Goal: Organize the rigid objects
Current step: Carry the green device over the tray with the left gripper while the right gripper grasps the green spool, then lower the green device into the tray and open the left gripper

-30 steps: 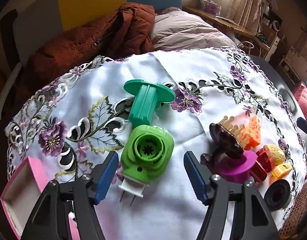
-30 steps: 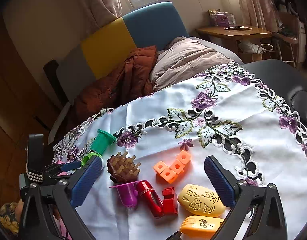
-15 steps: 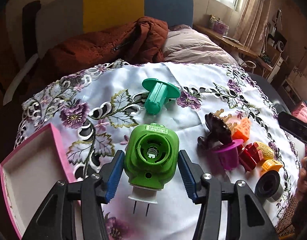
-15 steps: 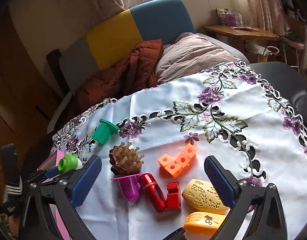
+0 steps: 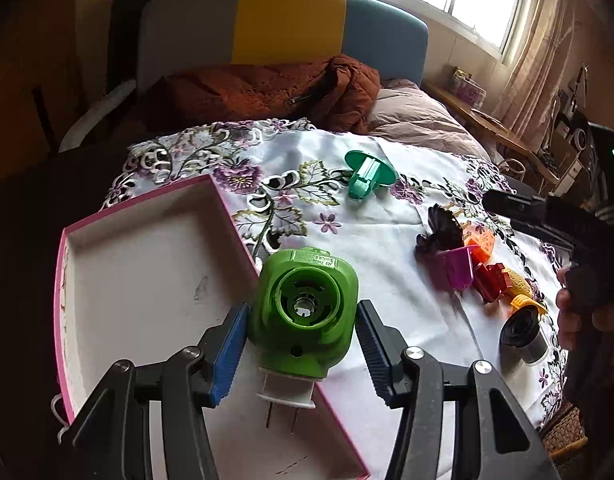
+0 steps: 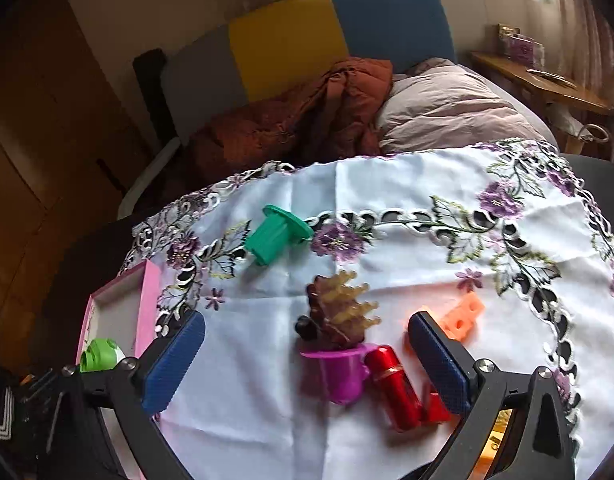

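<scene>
Green plug-in heater was clamped between the left gripper fingers, hanging over the pink box's rim, likely for dropping in. Right gripper fingers gaped, empty, above the purple cup.

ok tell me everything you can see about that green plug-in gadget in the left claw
The green plug-in gadget is a rounded, glossy plastic body with a round socket in its face and a small printed label on its top edge. A white base with two metal prongs points toward the camera. The left claw grips its sides with blue pads, holding it above the right wall of the pink tray.
</scene>
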### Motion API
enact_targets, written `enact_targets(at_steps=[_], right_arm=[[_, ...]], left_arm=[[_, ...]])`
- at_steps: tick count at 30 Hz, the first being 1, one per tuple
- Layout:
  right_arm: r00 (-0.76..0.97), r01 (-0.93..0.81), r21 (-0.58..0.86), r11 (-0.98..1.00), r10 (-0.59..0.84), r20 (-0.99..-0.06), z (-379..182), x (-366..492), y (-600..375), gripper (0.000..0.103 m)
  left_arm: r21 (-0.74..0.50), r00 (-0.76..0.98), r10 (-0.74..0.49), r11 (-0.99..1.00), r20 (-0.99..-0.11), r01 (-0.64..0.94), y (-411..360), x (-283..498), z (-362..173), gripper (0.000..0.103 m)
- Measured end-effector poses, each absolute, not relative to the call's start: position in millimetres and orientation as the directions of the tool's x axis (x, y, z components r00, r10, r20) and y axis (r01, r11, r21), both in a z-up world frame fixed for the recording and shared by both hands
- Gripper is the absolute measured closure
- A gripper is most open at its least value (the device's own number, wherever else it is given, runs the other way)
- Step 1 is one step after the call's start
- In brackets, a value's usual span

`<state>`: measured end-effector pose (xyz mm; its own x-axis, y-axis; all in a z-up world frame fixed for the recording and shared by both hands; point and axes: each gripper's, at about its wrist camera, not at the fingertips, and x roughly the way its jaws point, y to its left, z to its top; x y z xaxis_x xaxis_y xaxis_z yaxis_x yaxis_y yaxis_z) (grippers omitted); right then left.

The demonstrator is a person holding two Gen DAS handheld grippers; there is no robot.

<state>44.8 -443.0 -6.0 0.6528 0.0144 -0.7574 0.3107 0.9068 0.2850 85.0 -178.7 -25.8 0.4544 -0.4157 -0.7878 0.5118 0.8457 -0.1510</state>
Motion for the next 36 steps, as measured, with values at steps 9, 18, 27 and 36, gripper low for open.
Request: enact_targets(at_steps=[9,18,27,36], right_arm=[[0.564,0.322,0.305,0.896,0.078,-0.822,-25,151,-411,0.021],[0.38,0.487,0.191,0.852,-0.01,-0.925,-86,214,-426,0.067],[0.396,0.195,0.056,0.979,-0.026,-0.918,-67,179,-375,0.074],[0.417,0.051,0.055,0.997,0.029,-0.909,-57,88,-347,0.081]], left_arm=[[-0.183,0.483,-0.395,0.885,-0.782,0.427,-129,82,-28,0.048],[-0.175,0.527,-0.347,0.921,-0.776,0.349,-93,85,-27,0.048],[-0.116,0.574,-0.266,0.952,-0.775,0.285,-82,83,-24,0.048],[-0.082,0.607,-0.227,0.963,-0.761,0.257,-73,67,-17,0.048]])
